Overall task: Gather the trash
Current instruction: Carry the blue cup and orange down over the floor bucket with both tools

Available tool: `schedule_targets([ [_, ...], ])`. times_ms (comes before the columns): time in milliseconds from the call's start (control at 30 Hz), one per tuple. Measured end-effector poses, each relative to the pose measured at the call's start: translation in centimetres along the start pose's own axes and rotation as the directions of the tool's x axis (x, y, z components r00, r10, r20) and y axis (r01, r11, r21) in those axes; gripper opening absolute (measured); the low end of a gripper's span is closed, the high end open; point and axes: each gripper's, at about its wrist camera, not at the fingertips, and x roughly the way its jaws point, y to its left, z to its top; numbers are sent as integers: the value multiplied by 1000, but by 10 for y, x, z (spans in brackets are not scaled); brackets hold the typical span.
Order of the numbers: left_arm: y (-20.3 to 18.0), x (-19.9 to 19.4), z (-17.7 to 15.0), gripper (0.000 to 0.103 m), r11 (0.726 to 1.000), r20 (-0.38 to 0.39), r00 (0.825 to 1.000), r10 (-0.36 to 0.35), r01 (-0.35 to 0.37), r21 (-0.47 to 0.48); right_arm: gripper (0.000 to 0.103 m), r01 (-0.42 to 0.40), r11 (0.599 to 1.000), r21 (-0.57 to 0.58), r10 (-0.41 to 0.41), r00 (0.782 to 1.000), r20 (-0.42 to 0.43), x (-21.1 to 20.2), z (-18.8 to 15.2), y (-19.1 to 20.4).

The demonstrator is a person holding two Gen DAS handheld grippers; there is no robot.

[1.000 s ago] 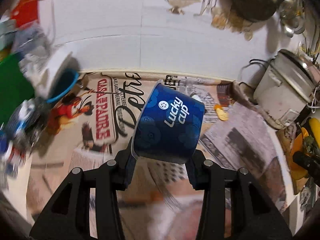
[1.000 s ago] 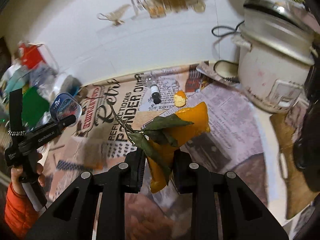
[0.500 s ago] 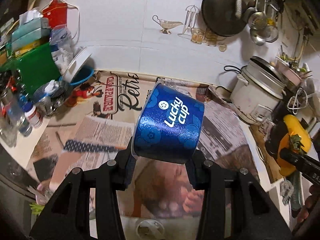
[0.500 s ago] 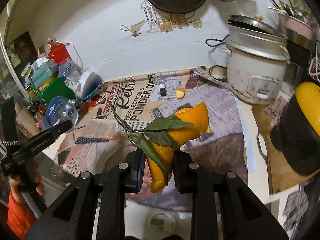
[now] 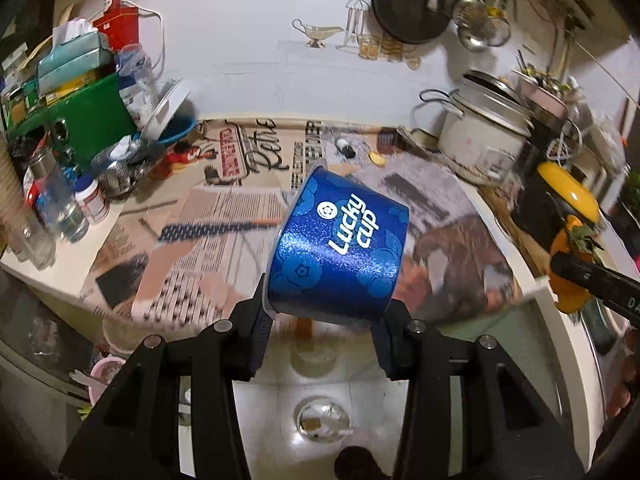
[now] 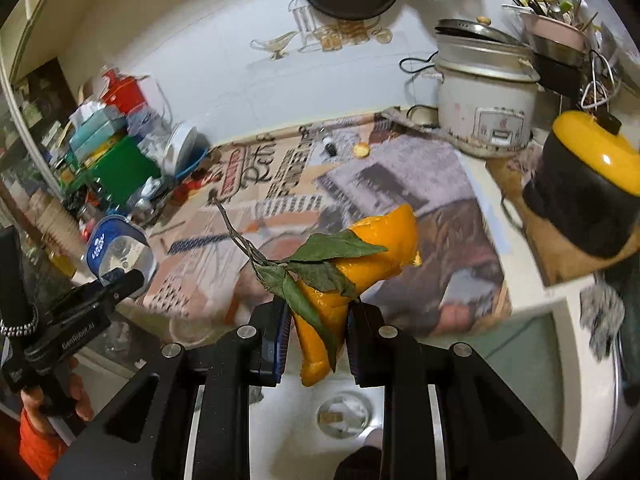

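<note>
- Both grippers have been drawn back from over the counter since a second ago; a white tiled floor with a round drain is now seen beneath them, which was not in view then.
- The left gripper is clamped on a blue cup, held tilted, out past the counter's front edge.
- The right gripper is closed on a piece of orange peel with leaves and a twig attached, likewise carried off the counter.
- By this, both pieces of trash are judged collected and on their way to a bin, which is not seen.
- A small orange scrap and a small dark-capped bottle are left lying on the counter, near the back wall.
- The counter is covered by a printed newspaper-pattern cloth.
- A rice cooker stands at the counter's right end; a green box and bottles are crowded at its left end.
- Pans and ladles are hung on the wall above the counter.
</note>
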Motion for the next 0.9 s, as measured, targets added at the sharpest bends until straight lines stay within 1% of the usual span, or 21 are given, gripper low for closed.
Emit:
schedule_targets([
  [133,11,-26,-35,43,1000,-6,1000,-25,25,8,22,6,999,-44,-6,1000,0,-12,-34,26],
  [267,15,-42,-66,43,999,-18,999,-28,28,19,22,-15,998,-59,14,1000,-15,-22,-68,45],
  [367,17,-46,-88,43,1000,-57,998,-16,17,20,22,-42,998,-48,39,998,-55,-25,-91,55],
  [533,17,-41,-118,43,1000,-135,991,-10,14,27,22,-56,998,-37,51,991,-125,-20,-116,58],
  [600,16,-31,-133,43,1000,-169,986,0,5,27,22,-47,998,-41,40,989,-143,-16,-125,58],
  [733,13,-3,-158,43,1000,-239,971,2,-5,-11,22,-48,999,-20,43,977,-211,12,-144,41],
  [800,10,18,-173,43,999,-273,962,-3,-6,-34,22,-37,999,-18,32,971,-238,28,-154,31],
  [900,4,55,-197,43,999,-321,947,-1,-12,-39,22,-18,1000,-2,16,961,-277,56,-172,14],
])
